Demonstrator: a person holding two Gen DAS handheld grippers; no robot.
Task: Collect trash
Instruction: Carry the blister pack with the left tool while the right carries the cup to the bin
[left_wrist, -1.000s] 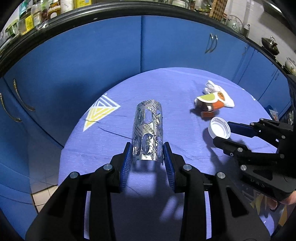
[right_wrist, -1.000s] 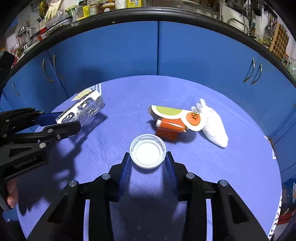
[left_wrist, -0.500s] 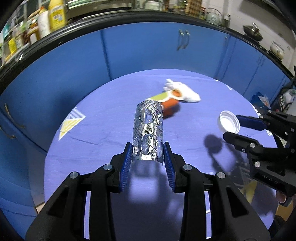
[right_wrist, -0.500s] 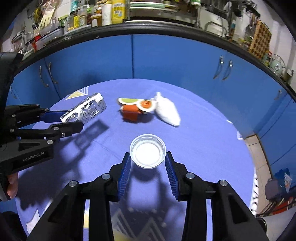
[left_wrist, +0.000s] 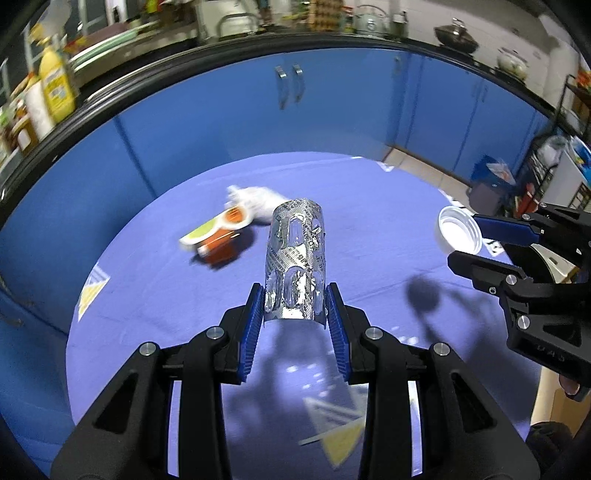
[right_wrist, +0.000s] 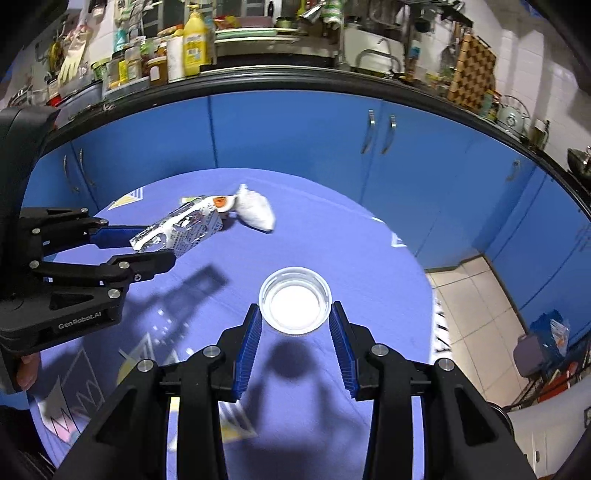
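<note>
1. The worktop (right_wrist: 332, 221) carried the leftover trash: a crumpled white wad (right_wrist: 255, 210) touching an orange-and-green carton (left_wrist: 218, 236)
2. Our left claw (left_wrist: 295, 314) gripped the foil blister pack (left_wrist: 295, 266) by its sides, clear of the cloth; squeezing harder would have buckled it
3. Our right claw (right_wrist: 295, 328) clamped the white lid (right_wrist: 294, 305) by its rim, so we judged level carrying safest

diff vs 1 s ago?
Both views have swung right across the table: the orange carton and white wad slid left in frame. Nothing picked up or released. Left hand-held gripper stays clamped on the blister pack, right hand-held gripper on the white lid.
</note>
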